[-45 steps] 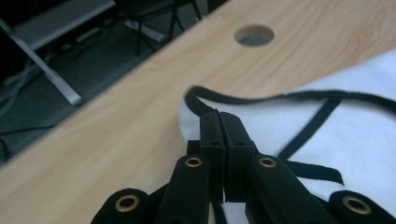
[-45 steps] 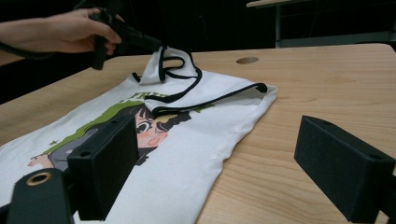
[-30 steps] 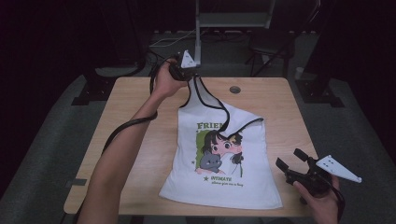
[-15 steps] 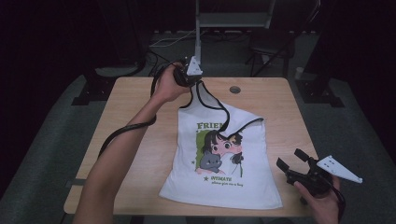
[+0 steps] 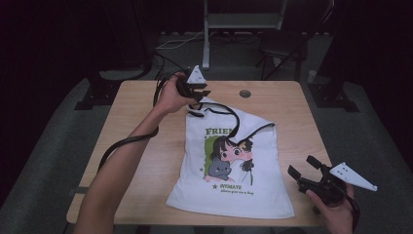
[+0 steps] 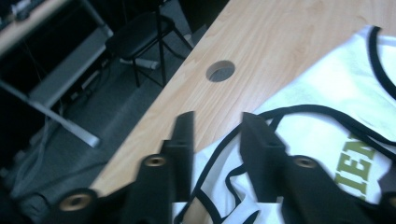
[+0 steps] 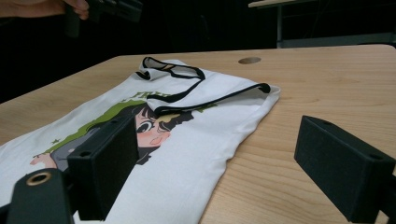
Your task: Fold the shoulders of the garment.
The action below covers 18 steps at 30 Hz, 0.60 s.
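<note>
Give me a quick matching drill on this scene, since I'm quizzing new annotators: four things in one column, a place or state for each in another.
Things:
1. white top
2. left gripper
3. right gripper
4. round hole

Places or states:
A. in the table near its far edge
B. jaws wide open, off the near right corner
C. lies flat, cartoon print up
D. at the top's black-trimmed strap, far side

Pairs: 1-C, 2-D, 3-B, 4-A
</note>
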Each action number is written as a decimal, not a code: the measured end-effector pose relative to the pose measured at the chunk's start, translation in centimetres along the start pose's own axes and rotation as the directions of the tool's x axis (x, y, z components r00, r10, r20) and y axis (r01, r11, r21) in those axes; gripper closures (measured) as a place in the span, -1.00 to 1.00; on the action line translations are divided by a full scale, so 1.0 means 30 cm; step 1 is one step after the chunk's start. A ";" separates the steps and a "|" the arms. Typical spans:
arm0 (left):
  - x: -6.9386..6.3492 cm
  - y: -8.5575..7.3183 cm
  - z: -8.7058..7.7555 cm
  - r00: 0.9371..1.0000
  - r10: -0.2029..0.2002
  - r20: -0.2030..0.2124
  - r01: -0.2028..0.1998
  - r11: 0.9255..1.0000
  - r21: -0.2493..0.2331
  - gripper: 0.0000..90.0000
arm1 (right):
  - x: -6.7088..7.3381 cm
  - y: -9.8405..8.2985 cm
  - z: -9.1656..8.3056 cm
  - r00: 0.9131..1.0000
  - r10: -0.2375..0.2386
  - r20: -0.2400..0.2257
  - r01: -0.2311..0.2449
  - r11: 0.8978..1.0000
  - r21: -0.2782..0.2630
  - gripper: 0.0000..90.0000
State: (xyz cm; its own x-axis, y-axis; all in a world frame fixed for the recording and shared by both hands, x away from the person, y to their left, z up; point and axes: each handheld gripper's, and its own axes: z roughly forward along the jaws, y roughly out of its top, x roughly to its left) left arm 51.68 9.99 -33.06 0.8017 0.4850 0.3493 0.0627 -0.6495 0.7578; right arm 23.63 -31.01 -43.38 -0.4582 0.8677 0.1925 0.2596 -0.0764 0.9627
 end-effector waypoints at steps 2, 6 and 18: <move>0.016 -0.031 0.015 1.000 -0.027 -0.009 0.027 0.999 0.022 0.25 | 0.001 -0.001 0.000 1.000 0.005 -0.002 -0.005 1.000 0.004 -0.71; 0.038 -0.083 0.034 1.000 -0.012 -0.018 0.013 0.997 0.078 0.12 | -0.002 -0.001 0.000 1.000 0.001 -0.001 -0.001 1.000 0.003 -0.71; 0.081 -0.235 0.074 0.999 0.020 0.028 -0.024 0.983 0.180 0.19 | 0.002 -0.006 0.006 1.000 0.002 -0.005 -0.002 1.000 0.013 -0.71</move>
State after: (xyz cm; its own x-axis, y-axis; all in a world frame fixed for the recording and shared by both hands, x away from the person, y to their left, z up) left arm 54.51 14.45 -38.79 0.8191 0.4557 0.3485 0.1495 -0.7560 0.6372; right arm 23.71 -30.85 -43.57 -0.4616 0.8653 0.1955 0.2720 -0.0717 0.9596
